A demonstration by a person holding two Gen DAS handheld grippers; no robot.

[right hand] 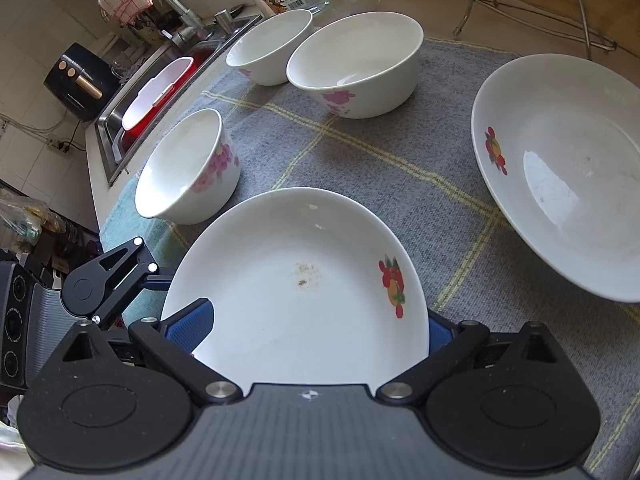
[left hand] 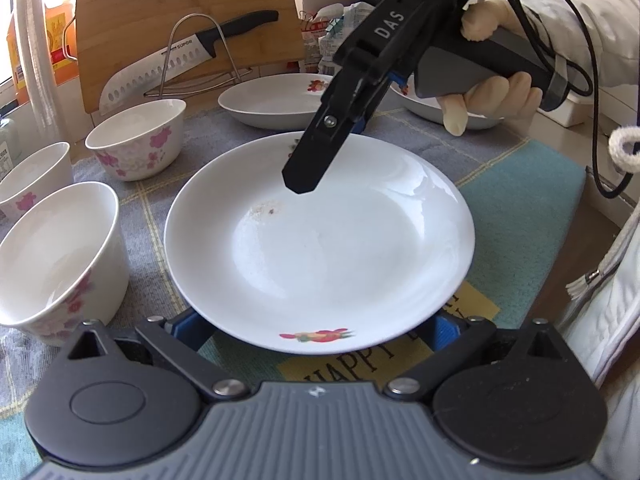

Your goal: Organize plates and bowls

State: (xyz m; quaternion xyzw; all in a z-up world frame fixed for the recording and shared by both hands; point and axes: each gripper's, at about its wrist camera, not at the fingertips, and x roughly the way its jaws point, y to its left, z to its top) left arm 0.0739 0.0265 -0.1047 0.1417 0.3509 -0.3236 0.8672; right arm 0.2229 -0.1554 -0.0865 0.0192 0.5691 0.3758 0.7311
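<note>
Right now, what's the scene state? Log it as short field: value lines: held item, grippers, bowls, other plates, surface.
held item: white plate with a fruit print and a small brown stain
left gripper: at the plate's near rim, fingers on either side
right gripper: at the opposite rim, plate between its fingers
bowls: three floral bowls standing apart on the mat
other plates: second fruit-print plate on the mat
surface: grey checked mat beside a sink
</note>
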